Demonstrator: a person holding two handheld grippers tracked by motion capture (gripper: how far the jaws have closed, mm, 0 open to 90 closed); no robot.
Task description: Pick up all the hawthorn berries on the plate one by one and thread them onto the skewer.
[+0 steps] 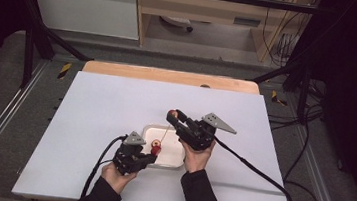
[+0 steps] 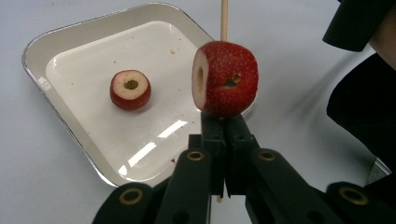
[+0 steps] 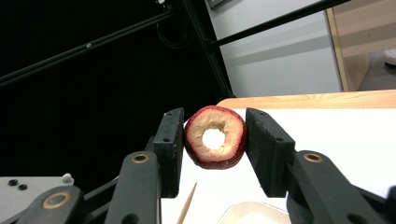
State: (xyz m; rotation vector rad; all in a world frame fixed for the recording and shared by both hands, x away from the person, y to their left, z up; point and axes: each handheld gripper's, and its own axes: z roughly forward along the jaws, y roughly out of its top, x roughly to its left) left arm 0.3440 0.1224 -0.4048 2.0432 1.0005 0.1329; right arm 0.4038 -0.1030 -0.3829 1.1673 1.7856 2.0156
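My left gripper (image 2: 225, 123) is shut on a thin wooden skewer (image 2: 224, 18) that points up and away over the white tray (image 2: 70, 121). A cored red fruit piece (image 2: 225, 78) sits threaded on the skewer just above the jaws. In the high view this gripper (image 1: 152, 154) is at the tray's near edge (image 1: 170, 164). A second red piece (image 2: 130, 89) lies on the tray. My right gripper (image 3: 215, 140) holds a ring-shaped red fruit piece (image 3: 215, 137) between its pads, in the air beyond the tray's far side (image 1: 172, 114). The skewer's tip (image 3: 187, 205) points towards it from below.
The white table (image 1: 106, 103) has bare room left of and beyond the tray. A wooden strip (image 1: 169, 76) runs along its far edge. Black frame bars (image 1: 38, 30) stand at the back left, and a cable (image 1: 254, 169) trails right from my right gripper.
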